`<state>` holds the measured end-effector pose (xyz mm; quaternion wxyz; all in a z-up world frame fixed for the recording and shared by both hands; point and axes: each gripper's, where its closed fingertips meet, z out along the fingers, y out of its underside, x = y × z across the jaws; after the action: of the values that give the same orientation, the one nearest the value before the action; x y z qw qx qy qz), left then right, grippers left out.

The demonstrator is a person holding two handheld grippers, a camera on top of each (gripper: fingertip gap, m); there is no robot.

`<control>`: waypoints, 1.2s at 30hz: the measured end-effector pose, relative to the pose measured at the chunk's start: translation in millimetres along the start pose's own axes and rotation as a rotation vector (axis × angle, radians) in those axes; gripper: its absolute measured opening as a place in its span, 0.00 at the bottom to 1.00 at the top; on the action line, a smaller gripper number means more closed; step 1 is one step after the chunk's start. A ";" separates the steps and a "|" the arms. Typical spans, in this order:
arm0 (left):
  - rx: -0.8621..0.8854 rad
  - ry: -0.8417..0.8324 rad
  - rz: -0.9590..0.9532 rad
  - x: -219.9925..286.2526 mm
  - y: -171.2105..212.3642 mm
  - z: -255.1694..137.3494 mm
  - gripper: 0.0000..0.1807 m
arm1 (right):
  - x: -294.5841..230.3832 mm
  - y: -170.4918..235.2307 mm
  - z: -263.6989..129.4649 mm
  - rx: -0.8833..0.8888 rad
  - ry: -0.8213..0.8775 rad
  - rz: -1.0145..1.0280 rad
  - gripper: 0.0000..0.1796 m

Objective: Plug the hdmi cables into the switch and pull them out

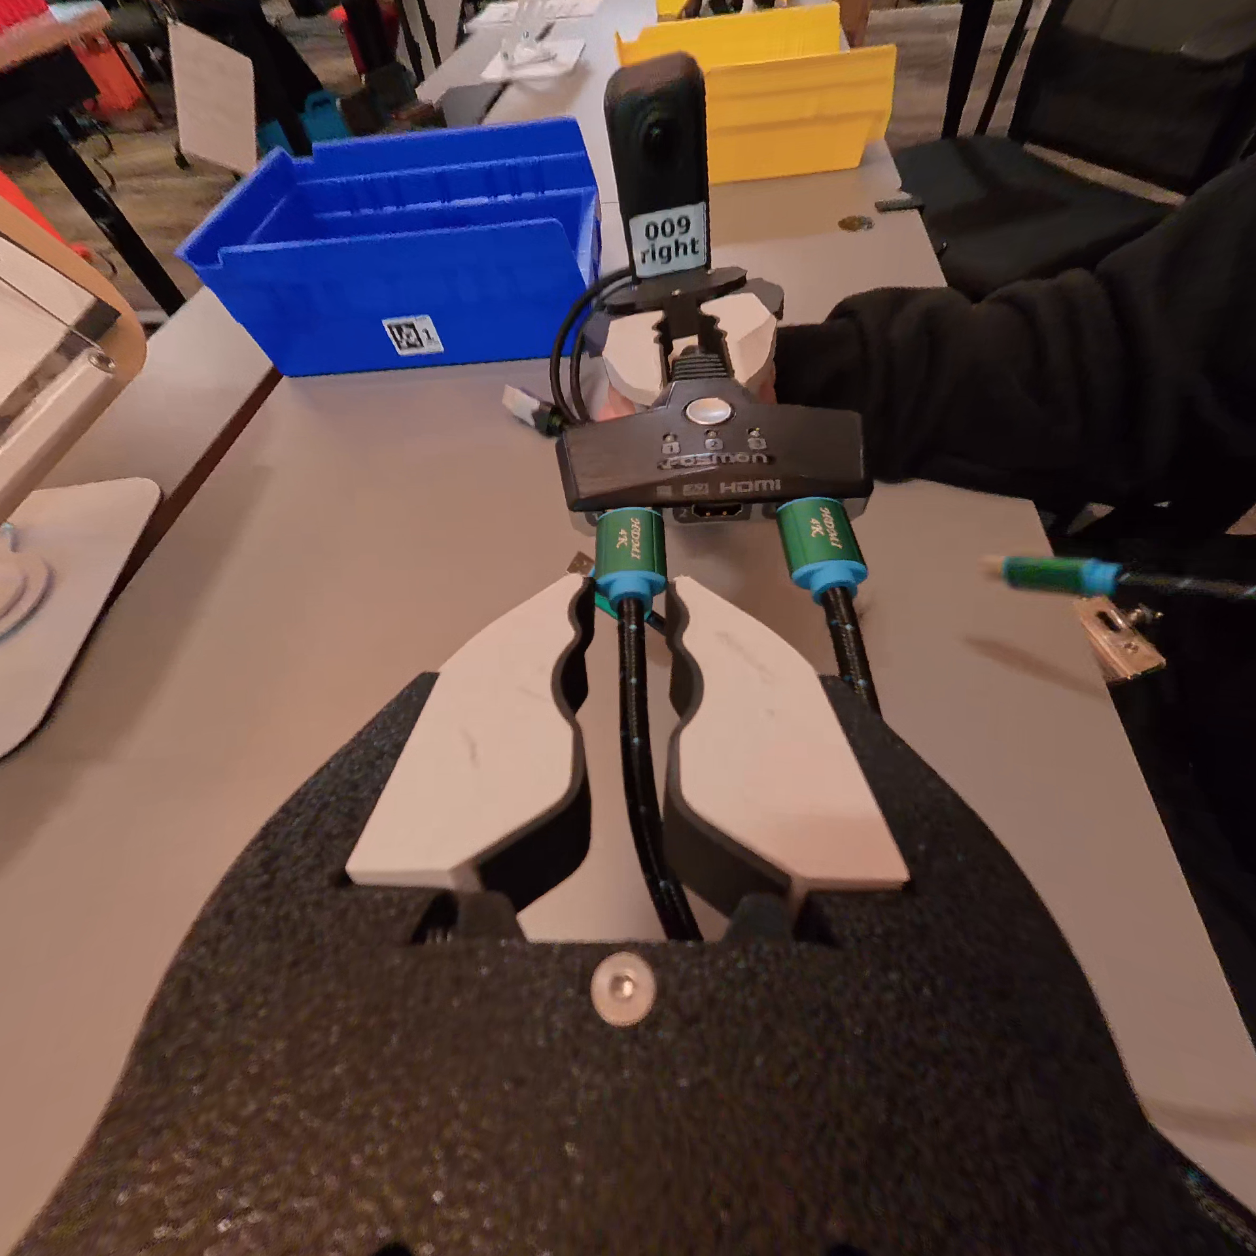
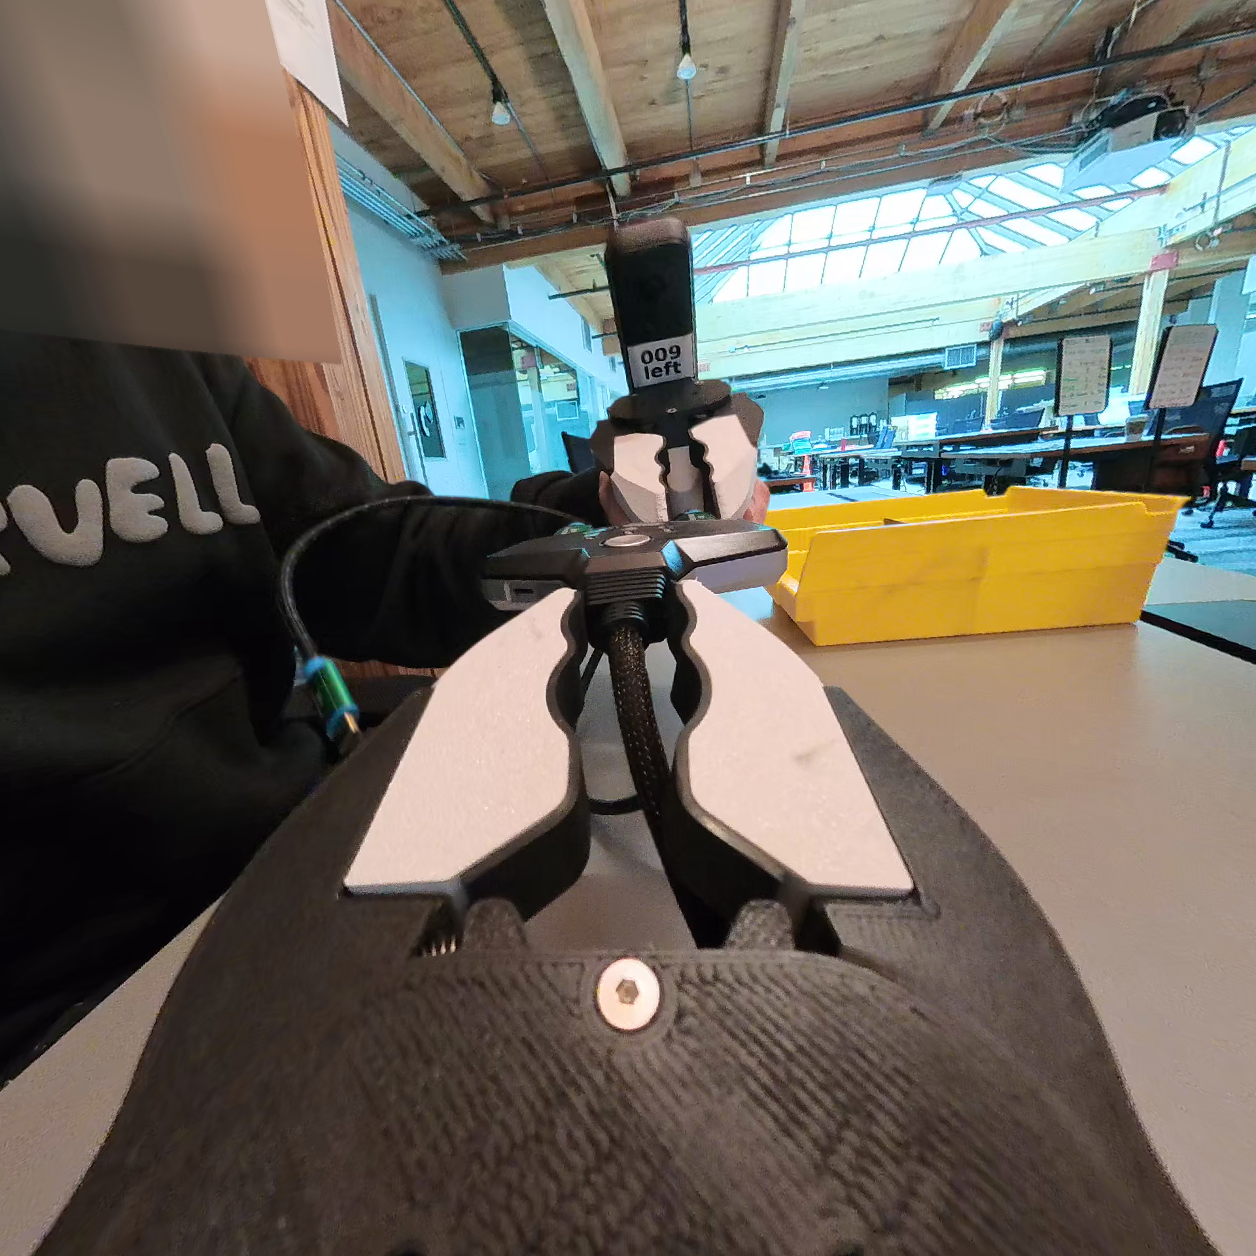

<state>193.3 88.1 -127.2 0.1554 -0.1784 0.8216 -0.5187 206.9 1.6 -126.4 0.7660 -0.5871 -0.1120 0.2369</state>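
My right gripper (image 2: pixel 629 601) clamps the HDMI switch's (image 1: pixel 713 462) tail, hiding it; ports face 6 o'clock. My left gripper (image 1: pixel 629 584) loosely straddles a plugged cable (image 1: pixel 635 686), untouched.

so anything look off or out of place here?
Mostly tidy. One green HDMI plug is unplugged and pokes out past the table's right edge, while the switch has its middle port empty. Two green plugs sit seated and straight. No damage visible.
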 end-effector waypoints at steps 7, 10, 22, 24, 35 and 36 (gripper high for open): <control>0.429 -0.397 -0.160 -47.5 -33.7 -103.0 0.20 | -6.8 -16.5 2.7 0.005 0.037 -0.097 0.13; 0.403 -0.565 -0.198 -54.9 -0.8 -131.7 0.21 | -7.4 -42.0 6.9 0.046 0.086 -0.159 0.13; 0.373 -0.521 -0.321 -41.5 58.6 -97.0 0.22 | -18.2 -208.6 2.3 0.192 0.225 -0.296 0.13; 0.370 -0.508 -0.314 -41.0 59.9 -88.1 0.22 | -12.9 -240.5 -21.2 0.251 0.272 -0.326 0.13; 0.277 -0.478 -0.267 -35.7 76.1 -59.5 0.22 | 60.1 -313.5 -242.7 0.602 0.645 -0.299 0.13; 0.275 -0.479 -0.271 -36.2 77.4 -58.8 0.22 | 68.2 -310.2 -262.0 0.624 0.701 -0.282 0.13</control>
<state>189.4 182.2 -170.6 0.2966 -0.3806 0.6524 -0.5844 455.4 -247.9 87.0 0.9215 -0.3531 0.1505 -0.0587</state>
